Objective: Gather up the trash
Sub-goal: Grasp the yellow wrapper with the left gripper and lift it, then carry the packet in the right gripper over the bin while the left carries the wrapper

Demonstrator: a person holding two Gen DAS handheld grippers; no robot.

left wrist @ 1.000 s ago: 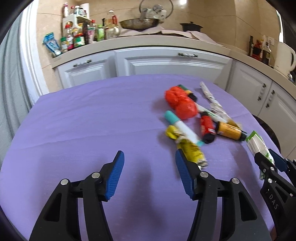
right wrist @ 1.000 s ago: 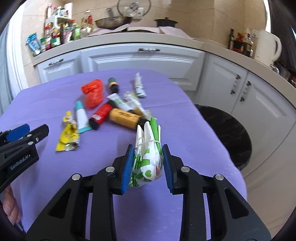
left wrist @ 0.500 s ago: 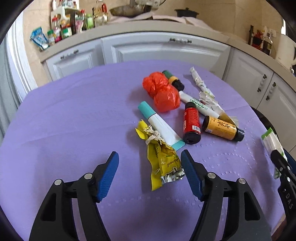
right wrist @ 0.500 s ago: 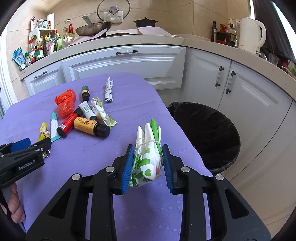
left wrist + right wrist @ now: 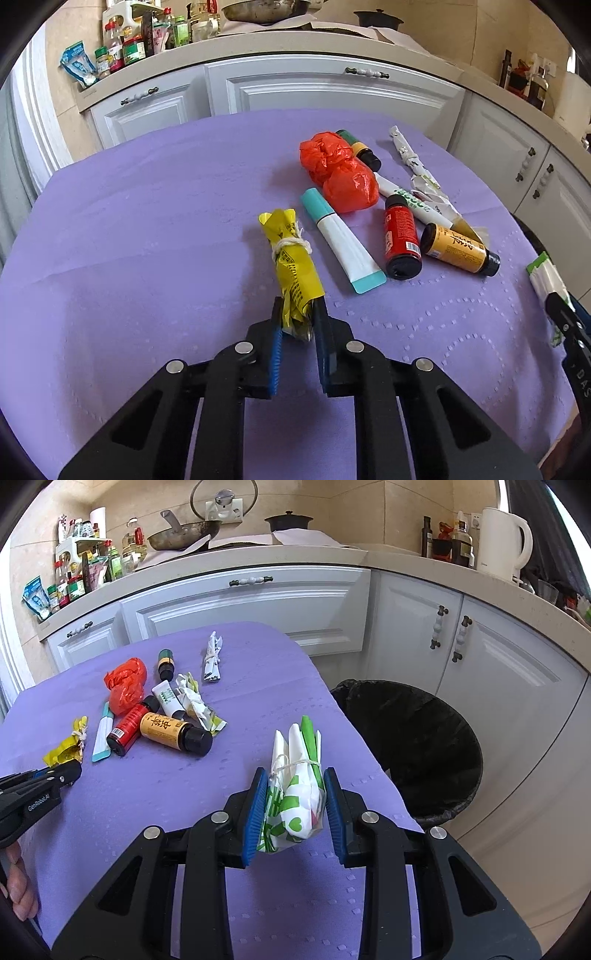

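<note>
My left gripper is shut on the near end of a yellow wrapper tied with string, which lies on the purple tablecloth; the wrapper also shows in the right wrist view. My right gripper is shut on a white and green wrapper tied with string and holds it above the table's right edge, beside a black-lined trash bin. More trash lies on the cloth: a red plastic bag, a teal and white tube, a red bottle and an orange bottle.
A green-capped small bottle, a white tube and crumpled white wrappers lie further back. White cabinets and a counter with jars, a pan and a kettle stand behind the table.
My left gripper moved forward to the yellow wrapper and closed on its near end. My right gripper carried the white and green wrapper to the right, toward the bin.
</note>
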